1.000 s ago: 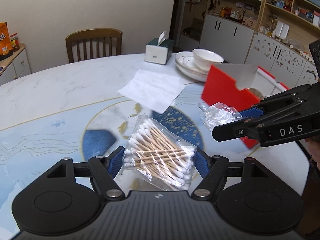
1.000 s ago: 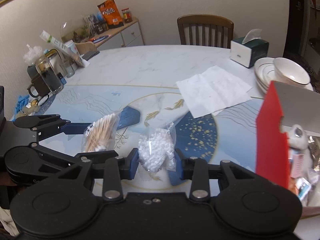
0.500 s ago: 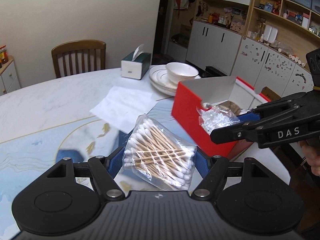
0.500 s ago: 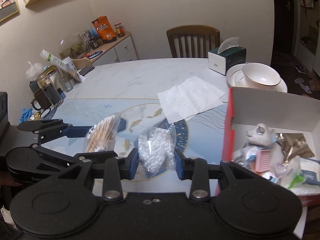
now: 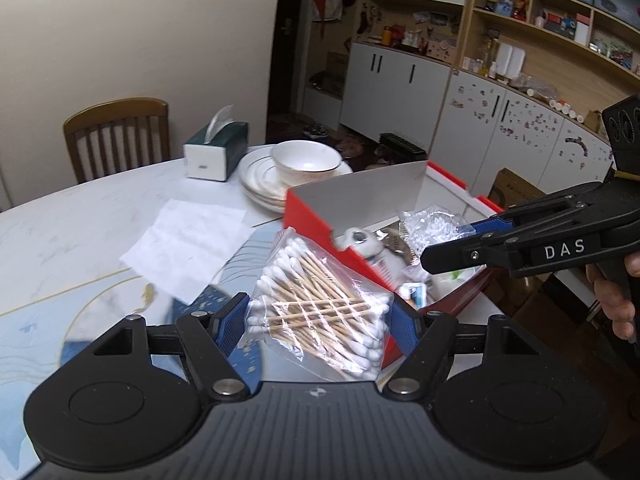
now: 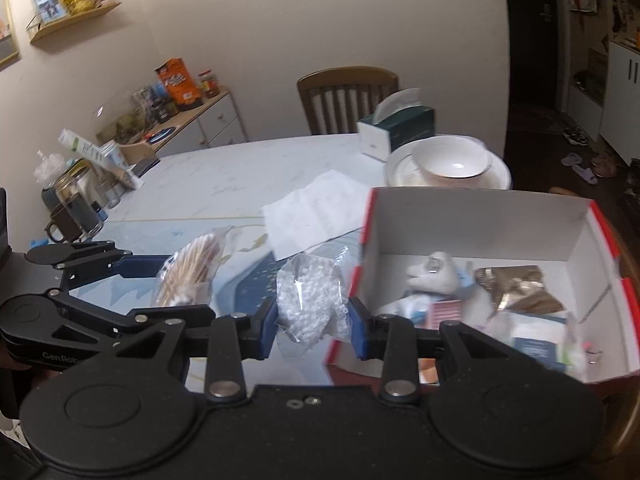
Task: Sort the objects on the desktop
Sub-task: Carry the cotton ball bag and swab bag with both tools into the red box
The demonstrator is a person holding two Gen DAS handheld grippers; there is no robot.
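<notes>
My left gripper (image 5: 318, 320) is shut on a clear bag of cotton swabs (image 5: 320, 304), held in the air beside the near wall of the red box (image 5: 308, 220). In the right wrist view the same bag of cotton swabs (image 6: 192, 268) hangs at the left in the left gripper (image 6: 160, 266). My right gripper (image 6: 314, 330) is shut on a clear bag of small white beads (image 6: 312, 300), just left of the red box (image 6: 472, 220). In the left wrist view that bag of beads (image 5: 434, 226) hangs over the box's inside. The box holds a white figurine (image 6: 434, 274) and several small packets.
A white paper sheet (image 5: 188, 244) lies on the marble table (image 5: 80, 216). Stacked plates with a bowl (image 5: 306, 160) and a tissue box (image 5: 216, 152) stand behind the red box. A wooden chair (image 5: 116, 136) is at the far edge. Jars and a mug (image 6: 76, 208) crowd the table's left end.
Both grippers have carried their bags to the right toward the red box, which now appears nearer and open, its contents showing. The grips have not changed.
</notes>
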